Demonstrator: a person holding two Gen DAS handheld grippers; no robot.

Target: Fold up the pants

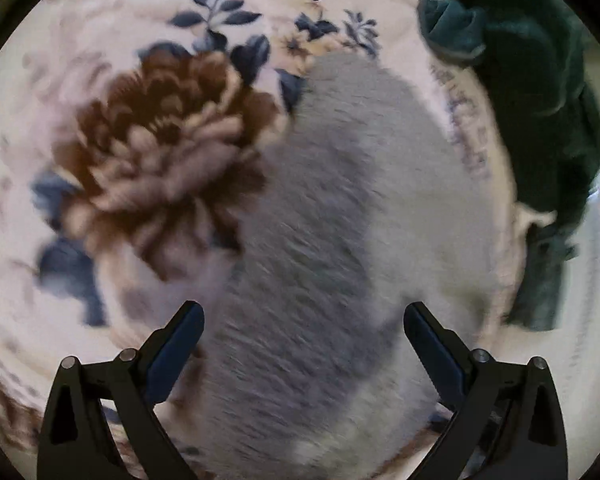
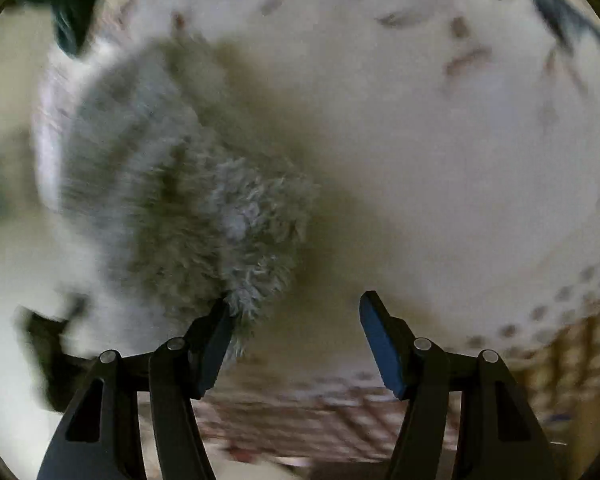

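Both your left gripper [image 1: 303,320] and right gripper [image 2: 296,312] have released jaws; the fluffy grey pants [image 1: 320,220] beneath them may bunch if grabbed unevenly.

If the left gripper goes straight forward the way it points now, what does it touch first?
Most likely the grey fleece pants: they fill the space ahead of the open left gripper, lying on the floral blanket. Blur leaves the depth unclear.
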